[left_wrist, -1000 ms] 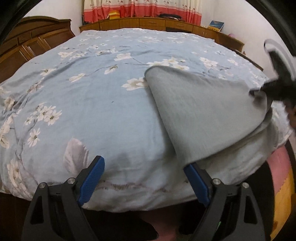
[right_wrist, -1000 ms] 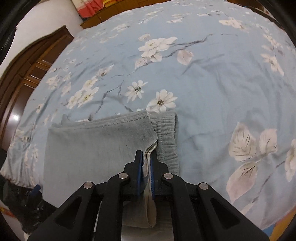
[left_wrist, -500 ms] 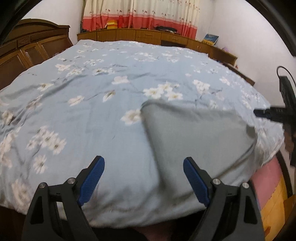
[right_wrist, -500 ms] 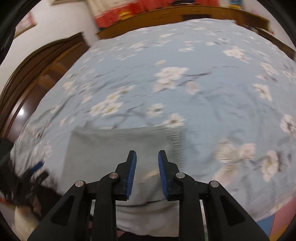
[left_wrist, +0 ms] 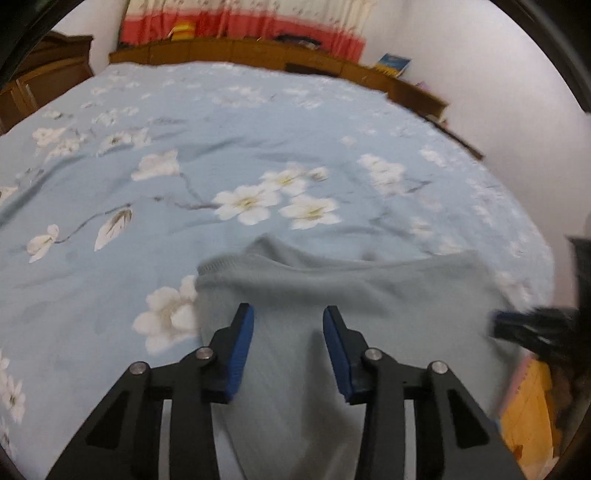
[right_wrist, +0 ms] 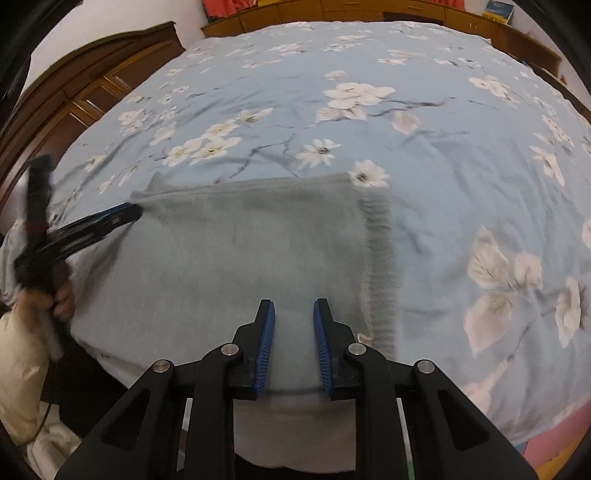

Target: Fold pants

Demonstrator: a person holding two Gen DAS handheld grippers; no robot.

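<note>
The grey pants [right_wrist: 243,251] lie folded flat at the near edge of the blue flowered bed [right_wrist: 369,110], ribbed waistband [right_wrist: 380,266] on the right. They also show in the left wrist view [left_wrist: 332,295]. My left gripper [left_wrist: 288,325] is open over the fold's left part, holding nothing; in the right wrist view it [right_wrist: 129,214] reaches the fold's far left corner. My right gripper [right_wrist: 294,314] is open and empty above the near right part of the fold; it shows blurred in the left wrist view [left_wrist: 517,328].
A dark wooden wardrobe [right_wrist: 85,96] stands left of the bed. A low wooden cabinet [left_wrist: 258,51] runs along the far wall under red and cream curtains [left_wrist: 240,22]. A pink and yellow mat [left_wrist: 532,402] lies on the floor at the bed's near right.
My right gripper let go of the folded edge and opened, then drew back. My left gripper swung right over the pants and narrowed. The fold now lies flat.
</note>
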